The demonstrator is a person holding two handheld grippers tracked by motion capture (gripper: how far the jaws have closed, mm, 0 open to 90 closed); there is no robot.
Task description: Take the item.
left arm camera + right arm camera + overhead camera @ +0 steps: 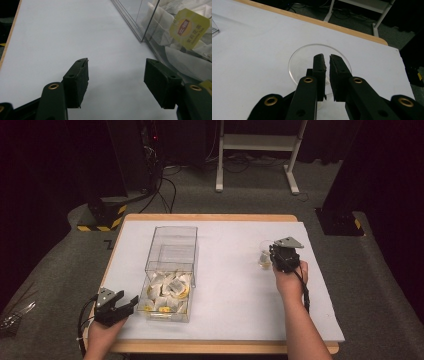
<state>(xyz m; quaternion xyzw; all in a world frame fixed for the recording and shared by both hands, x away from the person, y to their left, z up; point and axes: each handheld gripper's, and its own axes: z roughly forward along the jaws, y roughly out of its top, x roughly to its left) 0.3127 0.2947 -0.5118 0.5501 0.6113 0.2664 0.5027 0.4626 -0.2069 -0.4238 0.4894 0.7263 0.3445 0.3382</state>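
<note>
- Table [225, 240] with a white top carries a clear plastic box [172, 255] on its left half and a clear cup [264, 256] on its right half, the two well apart
- The near compartment of the box holds a heap of tea bags [167, 295] with yellow tags; the far compartment looks bare
- The right gripper [280, 257] hangs right over the cup, pointing down into its mouth
- In the right gripper view its two black jaws stand inside the rim of the cup [319, 65], nearly together, with a thin slit between the pads; whether anything sits in that slit cannot be told
- The left gripper [122, 304] rests at the near left corner of the table, just beside the box
- In the left gripper view its jaws stand wide apart over bare white table, nothing between them, with the box wall and a yellow tag [188, 28] just to one side
</note>
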